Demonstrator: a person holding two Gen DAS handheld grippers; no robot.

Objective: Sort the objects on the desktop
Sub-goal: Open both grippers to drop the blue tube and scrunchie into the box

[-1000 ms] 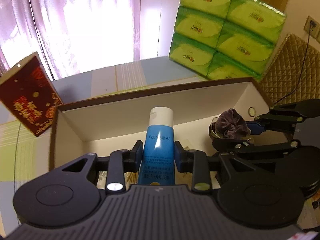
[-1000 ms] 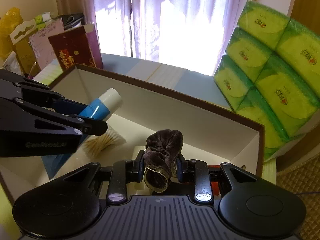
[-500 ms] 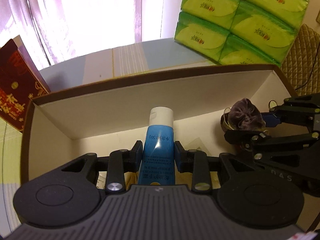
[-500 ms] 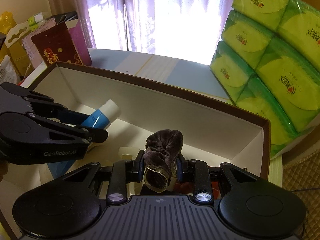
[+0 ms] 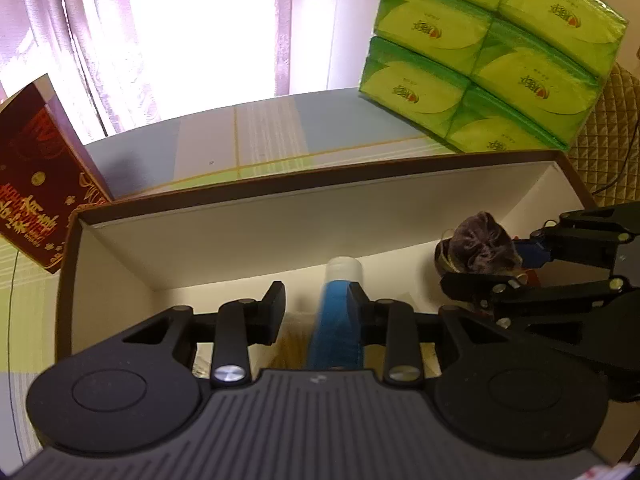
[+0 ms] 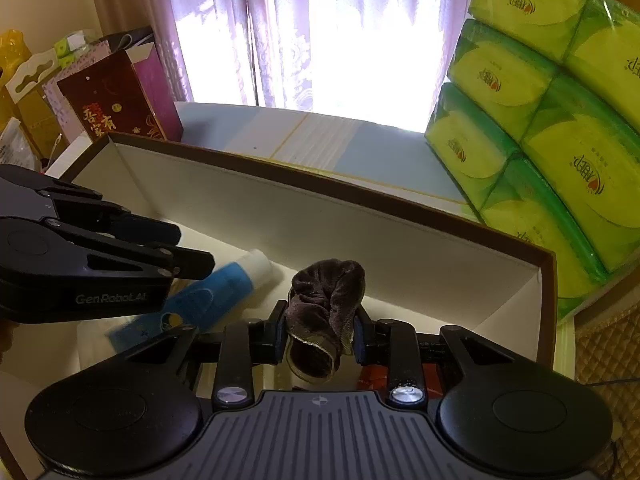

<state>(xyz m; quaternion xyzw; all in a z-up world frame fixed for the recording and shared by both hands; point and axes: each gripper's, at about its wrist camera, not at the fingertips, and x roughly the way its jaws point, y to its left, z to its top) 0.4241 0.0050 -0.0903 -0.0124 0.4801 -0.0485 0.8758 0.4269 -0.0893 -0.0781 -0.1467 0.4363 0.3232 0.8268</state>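
Two grippers hung over one long white cardboard box with a brown rim [image 5: 280,184], and both wrist views caught it. Far left of the left wrist frame, a dark red gift box with gold lettering [image 5: 36,184] stood tilted on the pale blue and green striped tabletop [image 5: 264,136], just beside the box's left end. Moving in, the left gripper [image 5: 316,304] had its jaws spread wide! The blue plastic tube with a white cap [image 5: 338,320] sat blurred between them, tight against the right finger and clear of the left one, cap pointing toward the far wall of the box. In the right wrist view that tube [image 6: 216,292] lay slanted in the box, under the left gripper [image 6: 188,248] at the frame's left edge, its fingers parted above the tube.

On to the middle: purple sheer curtains [image 5: 160,32] glowed along the top. Upper right, a stack of green plastic-wrapped tissue packs [image 5: 492,52] stood behind the box.

Right side now: the right gripper [image 6: 320,332] was pinching a crumpled dark brown velvet scrunchie [image 6: 328,300] between its pads, above the box's right half. From the left wrist camera, that scrunchie [image 5: 480,248] showed at the tips of the right gripper [image 5: 472,264], over the box near the right end. Something red [image 6: 372,372] peeked out below the fingers, too hidden to name.
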